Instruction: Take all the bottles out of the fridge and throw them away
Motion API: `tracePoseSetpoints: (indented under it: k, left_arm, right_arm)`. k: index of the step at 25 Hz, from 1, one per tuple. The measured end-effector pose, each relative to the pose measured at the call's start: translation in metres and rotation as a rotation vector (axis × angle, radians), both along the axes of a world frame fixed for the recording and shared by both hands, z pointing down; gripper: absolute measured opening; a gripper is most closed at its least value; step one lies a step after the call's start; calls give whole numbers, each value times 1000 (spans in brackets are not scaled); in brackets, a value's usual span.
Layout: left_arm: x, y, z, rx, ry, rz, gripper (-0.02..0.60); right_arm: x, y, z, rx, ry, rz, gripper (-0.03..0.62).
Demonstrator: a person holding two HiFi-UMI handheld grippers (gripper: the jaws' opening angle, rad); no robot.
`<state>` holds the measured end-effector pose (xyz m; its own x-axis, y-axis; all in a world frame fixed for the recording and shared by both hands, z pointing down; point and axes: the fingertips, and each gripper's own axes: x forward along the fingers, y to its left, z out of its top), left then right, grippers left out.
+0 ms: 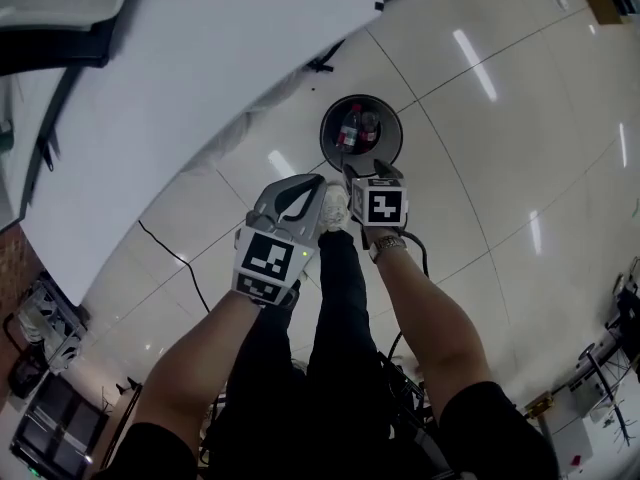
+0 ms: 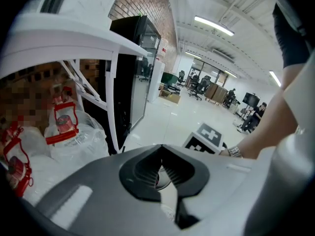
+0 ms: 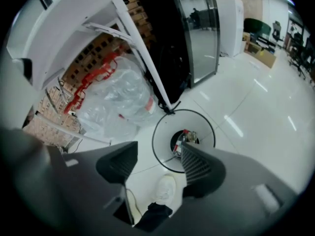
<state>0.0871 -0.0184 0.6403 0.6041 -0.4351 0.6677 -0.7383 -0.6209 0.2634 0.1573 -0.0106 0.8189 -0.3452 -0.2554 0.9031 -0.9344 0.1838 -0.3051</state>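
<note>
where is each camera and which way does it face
head view: on the head, steeply down at the bin; shows forearms, legs, shoe, left tongs, right tongs.
left gripper view: on the left tongs, past shut jaws into a hall; shows the right forearm.
right gripper view: on the right tongs, down between open jaws at the bin; shows the shoe.
shared: head and right gripper views both show bin and shoe.

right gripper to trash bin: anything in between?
Nothing is held. In the right gripper view, the right gripper has its jaws apart, framing floor and the person's white shoe. The trash bin with bottles lies just beyond.
</note>
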Motion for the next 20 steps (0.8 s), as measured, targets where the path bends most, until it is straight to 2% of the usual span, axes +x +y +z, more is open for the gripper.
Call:
tracePoseSetpoints:
  k: [6, 10, 17, 20]
  left_arm:
    - [-16, -8, -61, 59, -2, -90, 3]
    - [-33, -11, -110, 120, -1, -183, 3]
    - [-74, -7, -201, 253, 28, -347, 4]
    - [-106, -4, -240, 315, 43, -408, 3]
  right_arm:
    - [-33, -19, -93, 119, -63, -95, 276]
    - [-53, -32, -166, 224, -107, -173, 276]
    - [-90, -38, -295, 408, -188, -288, 264]
    - [-121, -39, -349, 503, -213, -356, 253]
